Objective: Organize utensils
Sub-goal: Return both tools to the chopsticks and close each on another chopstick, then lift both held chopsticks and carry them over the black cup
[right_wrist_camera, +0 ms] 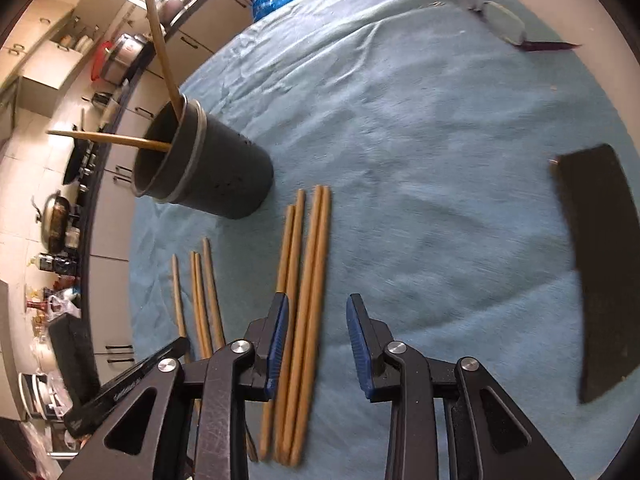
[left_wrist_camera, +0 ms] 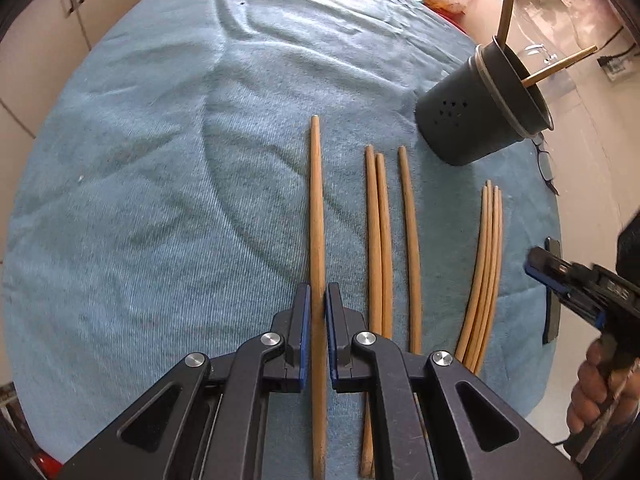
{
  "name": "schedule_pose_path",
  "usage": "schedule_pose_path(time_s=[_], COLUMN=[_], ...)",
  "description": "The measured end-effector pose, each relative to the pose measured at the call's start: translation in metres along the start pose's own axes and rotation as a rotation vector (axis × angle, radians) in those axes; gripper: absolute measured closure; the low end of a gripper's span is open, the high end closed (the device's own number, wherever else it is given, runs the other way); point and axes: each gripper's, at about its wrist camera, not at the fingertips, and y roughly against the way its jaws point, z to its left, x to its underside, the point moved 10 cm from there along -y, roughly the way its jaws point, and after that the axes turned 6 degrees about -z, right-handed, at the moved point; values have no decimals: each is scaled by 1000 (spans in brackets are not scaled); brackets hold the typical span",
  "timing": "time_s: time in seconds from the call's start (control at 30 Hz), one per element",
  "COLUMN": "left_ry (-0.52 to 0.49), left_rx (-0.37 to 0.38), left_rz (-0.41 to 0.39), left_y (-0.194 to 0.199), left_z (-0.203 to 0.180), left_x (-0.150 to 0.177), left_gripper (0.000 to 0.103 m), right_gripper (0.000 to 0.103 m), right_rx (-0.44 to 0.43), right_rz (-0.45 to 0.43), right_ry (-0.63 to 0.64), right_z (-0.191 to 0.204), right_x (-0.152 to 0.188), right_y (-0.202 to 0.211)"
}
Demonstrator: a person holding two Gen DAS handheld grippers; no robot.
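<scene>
Wooden chopsticks lie in rows on a blue towel (left_wrist_camera: 160, 160). My left gripper (left_wrist_camera: 318, 300) is shut on a single chopstick (left_wrist_camera: 316, 200) at the left of the rows. To its right lie three chopsticks (left_wrist_camera: 380, 232) and a bundle of several (left_wrist_camera: 486, 260). A dark holder cup (left_wrist_camera: 476, 112) stands at the far right with two chopsticks (left_wrist_camera: 560, 66) in it. My right gripper (right_wrist_camera: 318, 320) is open, low over the bundle (right_wrist_camera: 308, 280), with its left finger (right_wrist_camera: 278, 332) over two of the sticks. The cup (right_wrist_camera: 208, 168) is ahead on its left.
A black flat object (right_wrist_camera: 600, 264) lies on the towel at the right. Eyeglasses (right_wrist_camera: 496, 16) lie at the far edge. A kitchen counter with pots and cabinets (right_wrist_camera: 60, 200) runs along the left. The right gripper (left_wrist_camera: 568, 280) shows in the left wrist view.
</scene>
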Motion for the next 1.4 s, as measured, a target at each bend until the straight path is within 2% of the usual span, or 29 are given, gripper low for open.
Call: schedule_pose_path(time_s=[0.1, 0.17, 0.37, 0.47, 0.57, 0.63, 0.77, 0.83, 0.97, 1.07, 1.23, 1.4], left_ry=[-15, -25, -22, -11, -24, -36, -50, -70, -78, -84, -88, -96], left_rx=[6, 10, 36, 36, 18, 3, -28, -44, -37, -13, 4, 24], left_rz=[6, 8, 18, 15, 18, 21, 21, 19, -9, -76, -205, -302], left_y=[-4, -5, -5, -6, -8, -11, -16, -17, -10, 11, 58, 100], left_z=[-2, -2, 1, 3, 1, -1, -4, -3, -2, -5, -16, -31], left_x=[-7, -9, -13, -19, -26, -30, -42, -43, -38, -36, -45, -45], left_gripper=[96, 96, 95, 91, 90, 90, 90, 96, 96, 97, 96, 96], right_gripper=[85, 86, 87, 87, 89, 95, 95, 94, 95, 96, 96, 96], right_rx=[51, 93, 144, 175, 217, 280, 322, 327, 272, 180, 51, -46], right_rz=[16, 24, 41, 40, 45, 52, 63, 63, 62, 34, -105, -274], right_ry=[2, -1, 22, 60, 97, 125, 142, 148, 126, 82, 103, 193], right_z=[2, -2, -1, 2, 4, 4, 8, 10, 9, 9, 24, 53], right_x=[-4, -6, -5, -7, -8, -8, -11, -13, -18, -19, -25, -26], right_y=[-14, -21, -34, -35, -37, -38, -40, -42, -42, -31, 23, 82])
